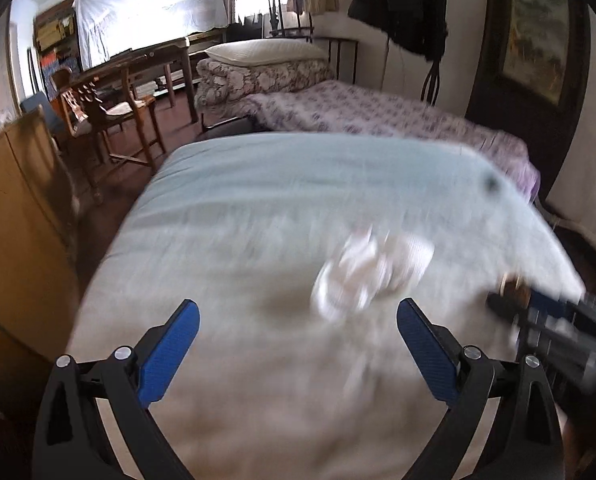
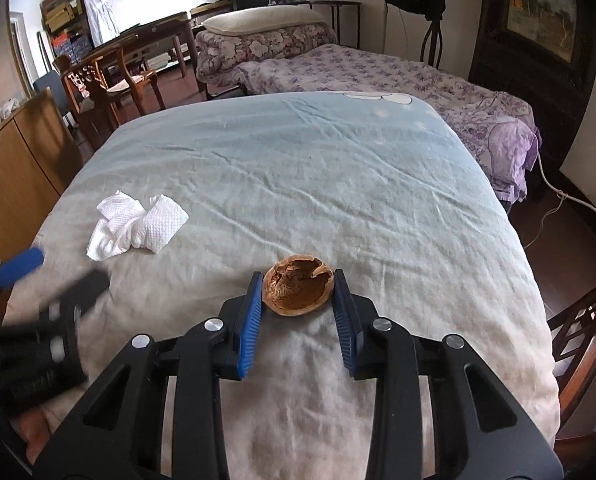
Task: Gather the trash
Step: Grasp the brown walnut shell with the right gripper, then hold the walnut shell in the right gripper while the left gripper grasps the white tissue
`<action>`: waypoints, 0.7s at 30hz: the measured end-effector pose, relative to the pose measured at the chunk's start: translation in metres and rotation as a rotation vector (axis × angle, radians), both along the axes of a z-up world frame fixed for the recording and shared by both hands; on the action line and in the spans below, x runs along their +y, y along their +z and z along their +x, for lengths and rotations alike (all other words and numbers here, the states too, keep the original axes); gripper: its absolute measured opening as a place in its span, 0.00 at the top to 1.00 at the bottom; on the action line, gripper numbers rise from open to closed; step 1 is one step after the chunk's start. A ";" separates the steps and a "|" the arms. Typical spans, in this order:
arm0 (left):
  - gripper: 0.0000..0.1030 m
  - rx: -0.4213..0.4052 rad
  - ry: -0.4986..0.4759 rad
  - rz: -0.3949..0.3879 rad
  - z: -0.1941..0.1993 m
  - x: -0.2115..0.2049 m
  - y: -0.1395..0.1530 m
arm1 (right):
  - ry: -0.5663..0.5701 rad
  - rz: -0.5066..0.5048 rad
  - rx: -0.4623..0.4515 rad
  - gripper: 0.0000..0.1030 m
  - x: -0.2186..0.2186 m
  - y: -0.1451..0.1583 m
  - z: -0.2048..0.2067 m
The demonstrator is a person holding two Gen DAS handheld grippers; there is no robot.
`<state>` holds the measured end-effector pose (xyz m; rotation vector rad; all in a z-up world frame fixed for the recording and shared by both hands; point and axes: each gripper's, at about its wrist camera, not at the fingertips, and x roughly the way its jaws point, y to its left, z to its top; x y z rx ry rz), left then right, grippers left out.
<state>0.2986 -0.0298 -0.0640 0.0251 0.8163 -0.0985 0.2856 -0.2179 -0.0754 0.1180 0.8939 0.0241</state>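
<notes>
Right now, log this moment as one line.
right gripper: shut on walnut shell | left gripper: open | tissue: on bed

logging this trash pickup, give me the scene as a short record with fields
surface: bed with pale blue sheet
trash 1: walnut shell half, hollow side up, between the right gripper pads, which touch its sides
trash 2: crumpled white tissue, lying loose on the sheet
left gripper: open, empty, short of the tissue
</notes>
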 end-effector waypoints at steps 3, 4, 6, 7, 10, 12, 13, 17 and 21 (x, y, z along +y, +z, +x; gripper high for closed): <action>0.06 0.016 -0.029 -0.036 0.014 -0.011 -0.004 | -0.012 0.020 0.009 0.66 -0.006 0.000 0.002; 0.06 0.024 -0.049 -0.045 0.018 -0.014 -0.006 | -0.017 0.032 0.012 0.66 -0.008 0.000 0.002; 0.06 0.022 -0.076 -0.073 0.022 -0.019 -0.005 | -0.018 0.036 0.016 0.66 -0.010 -0.001 0.003; 0.06 0.021 -0.083 -0.083 0.025 -0.020 -0.004 | -0.018 0.032 0.017 0.66 -0.009 -0.001 0.003; 0.06 0.035 -0.104 -0.105 0.033 -0.026 -0.006 | -0.017 0.023 0.018 0.66 -0.008 -0.001 0.002; 0.06 0.063 -0.111 -0.115 0.041 -0.030 -0.010 | -0.018 0.024 0.019 0.66 -0.008 -0.001 0.002; 0.07 0.074 -0.106 -0.117 0.044 -0.029 -0.011 | -0.018 0.025 0.019 0.66 -0.007 -0.001 0.002; 0.31 0.088 -0.102 -0.126 0.046 -0.026 -0.014 | -0.018 0.018 0.019 0.66 -0.007 -0.001 0.002; 0.69 0.081 -0.128 -0.125 0.042 -0.025 -0.012 | -0.020 0.016 0.010 0.66 -0.009 -0.001 0.000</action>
